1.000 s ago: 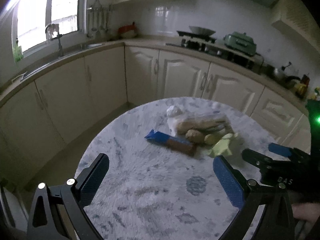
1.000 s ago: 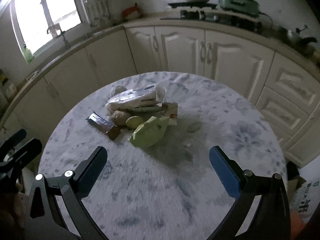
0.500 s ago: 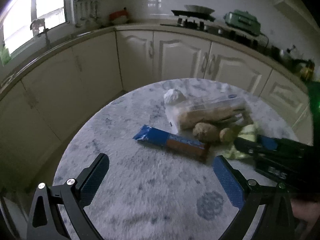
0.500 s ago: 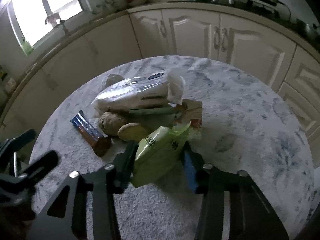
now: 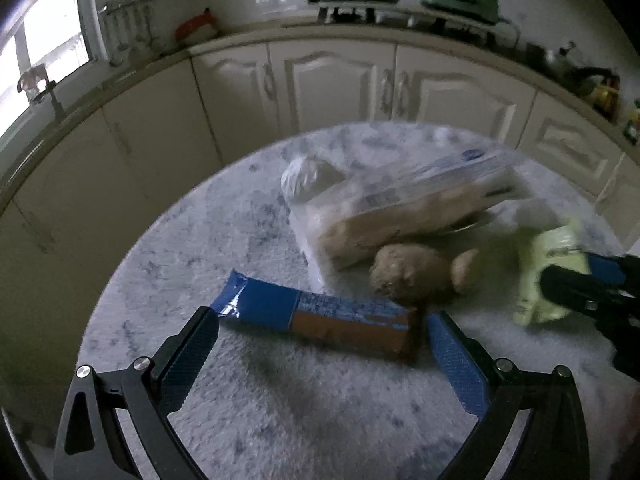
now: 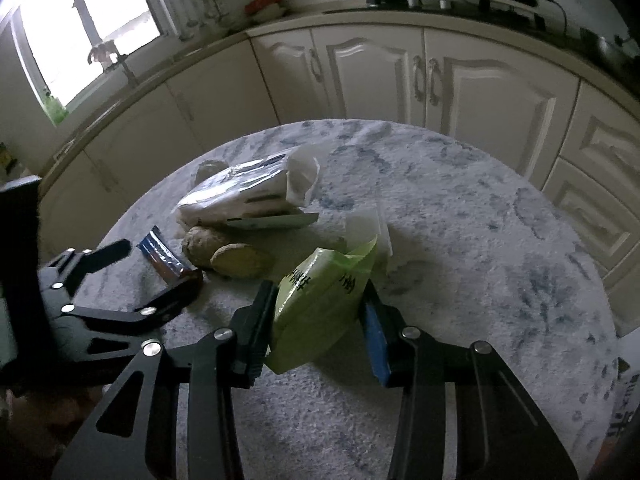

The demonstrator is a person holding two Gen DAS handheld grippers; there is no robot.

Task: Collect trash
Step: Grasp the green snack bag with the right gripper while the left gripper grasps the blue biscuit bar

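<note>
A round marbled table carries a small heap of rubbish. My right gripper is shut on a light green packet, its pads pressing both sides. A blue and brown snack wrapper lies flat, and my left gripper stands open low over it, one fingertip near each end without touching. From the right wrist view the left gripper straddles that wrapper. The left wrist view shows the green packet held by the right gripper.
Behind the wrapper lie two brown lumps, a clear bread bag, a crumpled plastic ball and a white sheet. Cream kitchen cabinets curve round the far side of the table.
My right gripper went from wide open to shut on the green packet. My left gripper came down and forward until its open fingers straddle the blue and brown wrapper.
</note>
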